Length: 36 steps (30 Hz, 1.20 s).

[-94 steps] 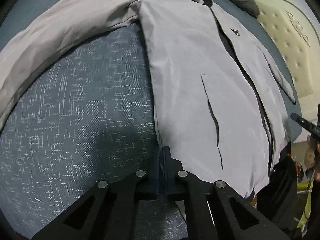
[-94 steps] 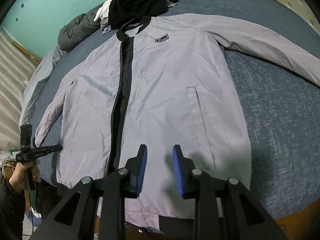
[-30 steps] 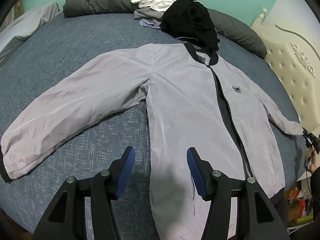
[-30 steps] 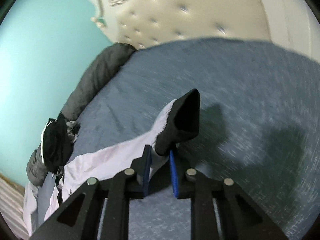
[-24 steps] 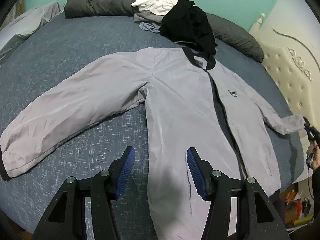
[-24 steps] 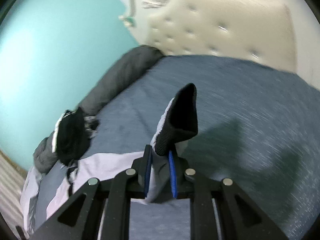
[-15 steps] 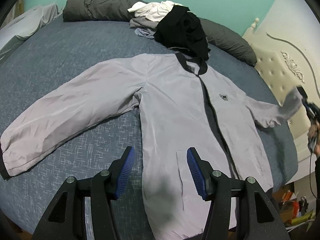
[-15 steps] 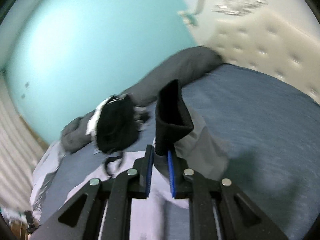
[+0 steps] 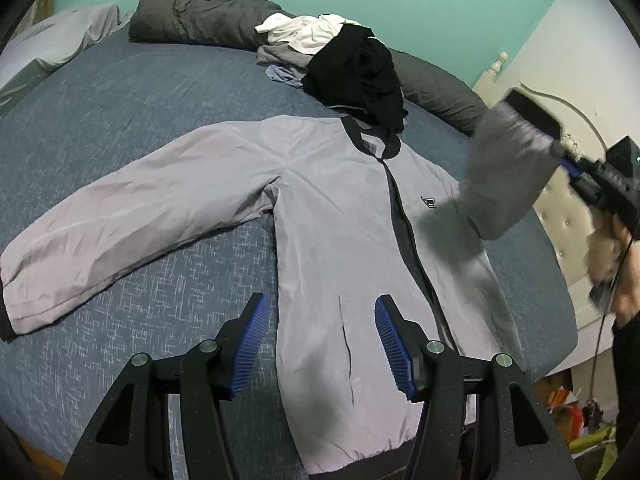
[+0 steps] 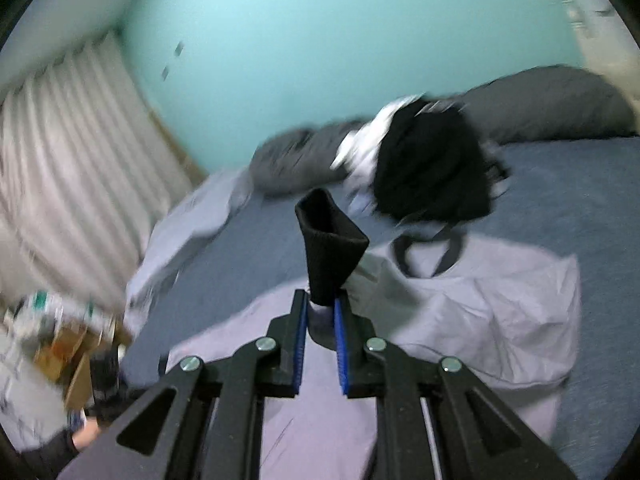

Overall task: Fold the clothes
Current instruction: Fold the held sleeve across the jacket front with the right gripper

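A light grey jacket [image 9: 344, 216] with a black collar and front zip lies face up on the blue bed [image 9: 120, 92]. Its left sleeve [image 9: 120, 208] is spread out flat. My left gripper [image 9: 320, 340] is open and empty above the jacket's lower hem. My right gripper [image 10: 320, 316] is shut on the black cuff [image 10: 330, 248] of the right sleeve. In the left wrist view that sleeve [image 9: 504, 160] is lifted in the air over the jacket's right side, with the right gripper [image 9: 568, 160] at its end.
A pile of black, white and grey clothes [image 9: 344, 60] lies past the collar, in front of dark grey pillows [image 9: 192, 20]. A cream tufted headboard [image 9: 568, 216] stands at the right. Curtains [image 10: 68, 160] and floor clutter [image 10: 52, 340] are left of the bed.
My right gripper has lifted the sleeve cuff off the bed and swung it up and inward over the jacket. My left gripper has stayed open and risen slightly.
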### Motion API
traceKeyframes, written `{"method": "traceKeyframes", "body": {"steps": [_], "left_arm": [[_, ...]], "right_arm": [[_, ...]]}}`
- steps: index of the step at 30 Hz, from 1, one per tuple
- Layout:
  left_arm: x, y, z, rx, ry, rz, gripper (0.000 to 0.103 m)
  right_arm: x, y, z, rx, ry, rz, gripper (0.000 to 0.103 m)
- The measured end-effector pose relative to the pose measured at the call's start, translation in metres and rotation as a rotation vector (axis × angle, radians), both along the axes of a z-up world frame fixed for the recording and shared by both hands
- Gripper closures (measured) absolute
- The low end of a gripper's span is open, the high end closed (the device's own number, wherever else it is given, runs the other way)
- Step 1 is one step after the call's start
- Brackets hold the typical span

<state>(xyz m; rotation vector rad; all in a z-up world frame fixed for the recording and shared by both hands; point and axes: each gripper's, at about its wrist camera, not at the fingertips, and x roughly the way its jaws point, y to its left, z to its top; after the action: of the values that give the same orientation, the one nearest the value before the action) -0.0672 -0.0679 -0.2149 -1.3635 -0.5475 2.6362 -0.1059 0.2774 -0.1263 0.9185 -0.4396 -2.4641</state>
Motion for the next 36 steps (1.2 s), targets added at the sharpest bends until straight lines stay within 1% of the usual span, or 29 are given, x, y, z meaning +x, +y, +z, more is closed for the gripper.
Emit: {"method": "traceKeyframes", "body": {"steps": [3,5,7,10,13,14,16,18,19,21,22,23,27,31,36], "left_arm": [[0.004,-0.006,-0.002,0.008,-0.005,0.007,0.043],[0.006,-0.008,-0.003,0.009,-0.007,0.010,0.043],[0.007,-0.010,-0.004,0.007,-0.010,0.012,0.042],[0.006,-0.012,-0.007,0.006,-0.017,0.013,0.041],[0.005,-0.010,-0.010,0.008,-0.022,0.011,0.041],[0.004,-0.009,-0.010,0.009,-0.024,0.010,0.041],[0.002,-0.006,-0.011,0.010,-0.025,0.003,0.041],[-0.001,-0.002,-0.011,0.010,-0.026,-0.007,0.041],[-0.003,0.001,-0.011,0.010,-0.025,-0.012,0.041],[-0.008,0.008,-0.010,0.011,-0.022,-0.023,0.040],[-0.010,0.012,-0.010,0.011,-0.020,-0.030,0.040],[-0.013,0.016,-0.009,0.011,-0.017,-0.036,0.040],[-0.027,0.034,-0.011,0.015,-0.007,-0.059,0.040],[-0.047,0.057,-0.020,0.028,-0.006,-0.075,0.040],[-0.074,0.092,-0.038,0.015,0.006,-0.104,0.040]], "right_arm": [[0.002,-0.046,-0.035,0.033,-0.071,0.093,0.091],[0.003,-0.072,-0.057,0.052,-0.115,0.131,0.091],[0.009,-0.088,-0.074,0.063,-0.153,0.153,0.091],[0.016,-0.100,-0.102,0.100,-0.197,0.173,0.091],[0.017,-0.106,-0.122,0.120,-0.238,0.179,0.091],[0.017,-0.108,-0.128,0.124,-0.255,0.179,0.088],[0.019,-0.106,-0.138,0.122,-0.290,0.174,0.085],[0.020,-0.101,-0.142,0.096,-0.312,0.175,0.076],[0.022,-0.096,-0.140,0.088,-0.303,0.166,0.072],[0.025,-0.081,-0.134,0.066,-0.284,0.134,0.053],[0.025,-0.072,-0.131,0.055,-0.278,0.116,0.051],[0.025,-0.061,-0.128,0.050,-0.274,0.094,0.050],[0.025,0.001,-0.124,0.105,-0.272,-0.054,0.050],[0.031,0.069,-0.128,0.139,-0.291,-0.213,0.050],[0.041,0.148,-0.143,0.216,-0.333,-0.397,0.050]]}}
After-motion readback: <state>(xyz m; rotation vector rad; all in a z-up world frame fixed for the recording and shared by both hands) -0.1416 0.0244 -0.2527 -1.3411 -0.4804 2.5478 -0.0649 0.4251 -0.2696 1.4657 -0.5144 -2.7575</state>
